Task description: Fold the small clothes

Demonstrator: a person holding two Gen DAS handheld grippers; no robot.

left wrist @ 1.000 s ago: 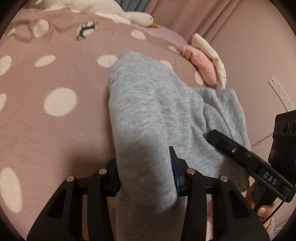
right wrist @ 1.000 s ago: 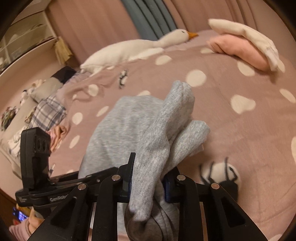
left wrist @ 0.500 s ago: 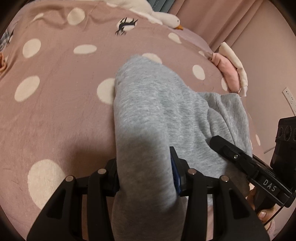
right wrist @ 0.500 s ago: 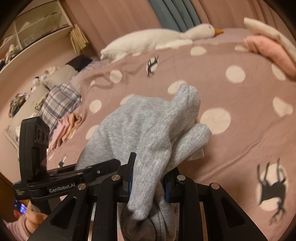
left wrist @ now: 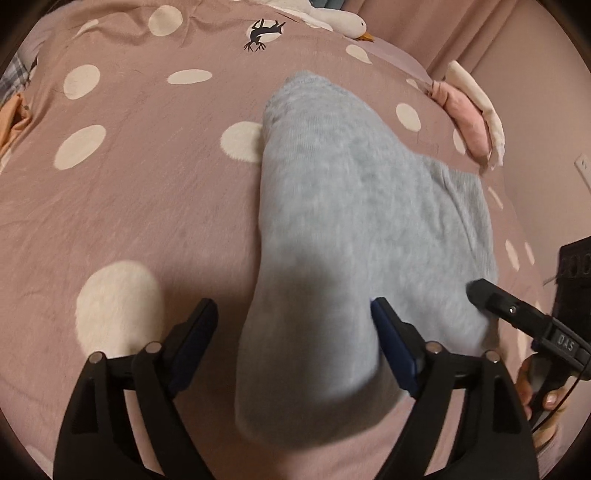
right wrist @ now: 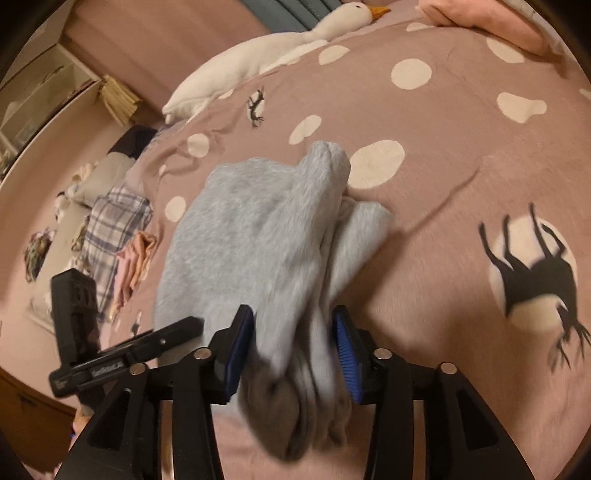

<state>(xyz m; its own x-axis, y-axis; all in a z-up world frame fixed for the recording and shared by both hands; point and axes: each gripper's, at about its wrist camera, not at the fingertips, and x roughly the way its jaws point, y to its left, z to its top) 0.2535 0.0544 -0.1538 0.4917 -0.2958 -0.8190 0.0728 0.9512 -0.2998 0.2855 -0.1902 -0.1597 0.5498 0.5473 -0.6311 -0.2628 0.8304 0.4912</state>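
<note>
Grey garment (left wrist: 354, 229), a soft fleecy knit folded into a thick pad, lies on my bed between both tools. Nearest, my left gripper (left wrist: 295, 332) stands spread wide, its jaws having just been opening; the left pad is clear of the cloth, while the blue right pad (left wrist: 391, 343) sits at the fold's edge, touching or just beside it, which the view leaves unsure. My right gripper (right wrist: 291, 343) has likewise just been opening, and its ribbed blue pads flank a bunched, motion-blurred end of the garment (right wrist: 258, 236); I see a narrow gap at the right pad, so the cloth seems released. Beneath is the bedspread (left wrist: 129, 206), a dusty-pink brushed cover with cream dots and black animal silhouettes (right wrist: 535, 273). To the side, at the bed's edge, lie a plaid cloth (right wrist: 110, 218) and a peach cloth (right wrist: 136, 254). Farther off rest a long white plush goose (right wrist: 280, 48) with an orange beak, and a pink cushion (left wrist: 465, 122) under a cream one. Pink curtains (left wrist: 461, 29) and pale shelving (right wrist: 40, 96) close the room.
</note>
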